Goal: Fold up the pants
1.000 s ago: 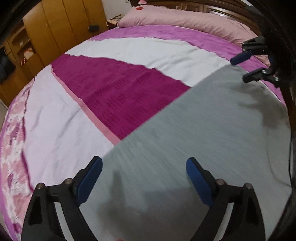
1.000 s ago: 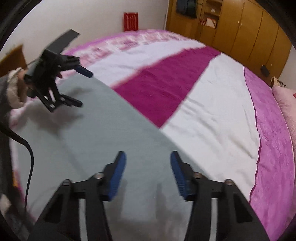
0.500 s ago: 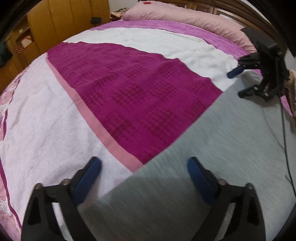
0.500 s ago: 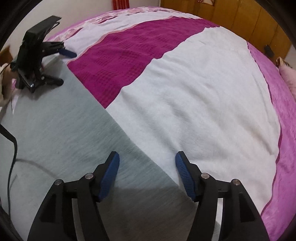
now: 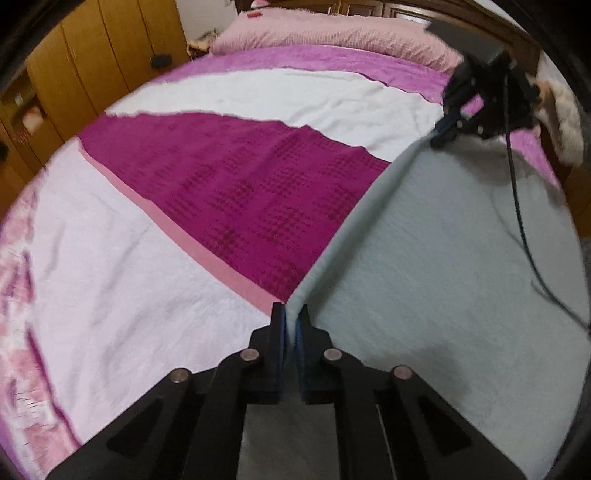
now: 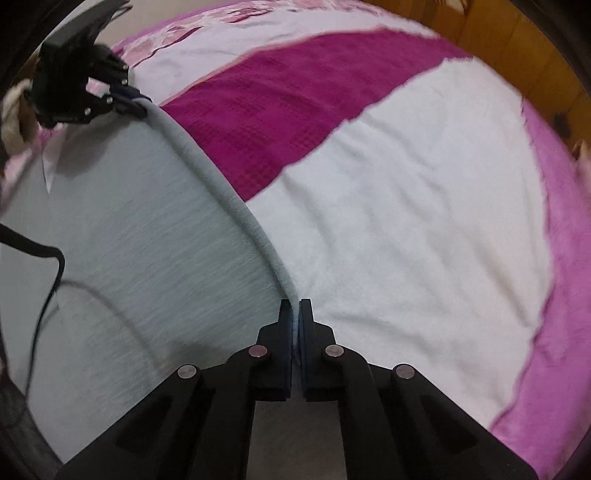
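Grey pants lie flat on the bed, and their raised far edge runs as a ridge between the two grippers. In the left wrist view my left gripper has its jaws closing, its blue pads pinching that edge at the near end. At the other end the right gripper grips the same edge. In the right wrist view my right gripper has its jaws closing too, with a sliver of the pants edge between the pads. The left gripper holds the far end.
The bedspread has a magenta panel and white panels. A pink pillow lies at the head. Wooden wardrobes stand beyond the bed. A black cable trails across the pants.
Both grippers went from wide open above the pants to shut on the far edge. That edge is now lifted into a ridge between them.
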`<state>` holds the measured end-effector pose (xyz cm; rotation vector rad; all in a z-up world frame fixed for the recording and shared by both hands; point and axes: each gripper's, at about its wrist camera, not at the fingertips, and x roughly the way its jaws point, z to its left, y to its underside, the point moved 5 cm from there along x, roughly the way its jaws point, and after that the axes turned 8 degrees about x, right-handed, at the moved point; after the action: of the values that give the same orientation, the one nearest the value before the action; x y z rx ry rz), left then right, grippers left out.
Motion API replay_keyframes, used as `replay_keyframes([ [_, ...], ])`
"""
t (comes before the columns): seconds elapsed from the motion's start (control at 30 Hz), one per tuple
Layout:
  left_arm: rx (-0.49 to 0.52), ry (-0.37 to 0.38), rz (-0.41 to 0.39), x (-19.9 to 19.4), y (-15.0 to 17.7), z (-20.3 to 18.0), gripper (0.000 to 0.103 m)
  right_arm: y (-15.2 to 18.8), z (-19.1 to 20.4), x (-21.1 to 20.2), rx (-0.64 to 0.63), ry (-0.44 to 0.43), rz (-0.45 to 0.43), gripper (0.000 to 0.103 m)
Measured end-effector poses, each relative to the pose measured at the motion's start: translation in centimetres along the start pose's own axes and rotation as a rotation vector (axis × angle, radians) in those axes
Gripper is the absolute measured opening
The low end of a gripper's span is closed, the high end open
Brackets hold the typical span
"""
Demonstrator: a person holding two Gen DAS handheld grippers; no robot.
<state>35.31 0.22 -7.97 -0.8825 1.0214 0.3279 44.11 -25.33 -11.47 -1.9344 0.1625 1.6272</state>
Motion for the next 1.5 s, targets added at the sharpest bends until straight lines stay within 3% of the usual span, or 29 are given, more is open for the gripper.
replay_keyframes([
  [0.07,0.046,-0.045,-0.005,-1.5,0.2,-1.5,0.006,0.4,1.2,-1.5,-0.033,0.068,-0.026,0.002],
  [0.33,0.073,-0.096,-0.047,-7.5,1.9,-6.1,0.004,4.8,9.2,-7.3,-0.277,0.390,-0.114,0.002],
  [0.53,0.075,-0.113,-0.056,-11.7,3.7,-10.0,0.004,9.1,15.7,-9.9,-0.402,0.554,-0.140,0.001],
  [0.7,0.114,-0.084,-0.063,-14.5,5.6,-14.6,0.004,13.7,19.3,-10.5,-0.500,0.625,-0.098,0.001],
  [0.93,0.158,-0.093,-0.047,-16.6,7.9,-19.2,0.003,16.7,22.1,-11.9,-0.548,0.714,-0.094,0.001],
  [1.2,0.188,-0.121,-0.018,-17.2,9.8,-22.5,0.003,19.1,24.9,-9.7,-0.614,0.774,-0.060,0.001],
  [1.43,0.268,-0.112,0.019,-16.3,12.1,-26.3,0.003,22.1,26.9,-7.6,-0.706,0.837,-0.038,0.001],
  [1.5,0.308,-0.141,0.035,-15.7,12.5,-26.9,0.003,22.4,26.9,-7.2,-0.719,0.846,-0.036,0.001],
])
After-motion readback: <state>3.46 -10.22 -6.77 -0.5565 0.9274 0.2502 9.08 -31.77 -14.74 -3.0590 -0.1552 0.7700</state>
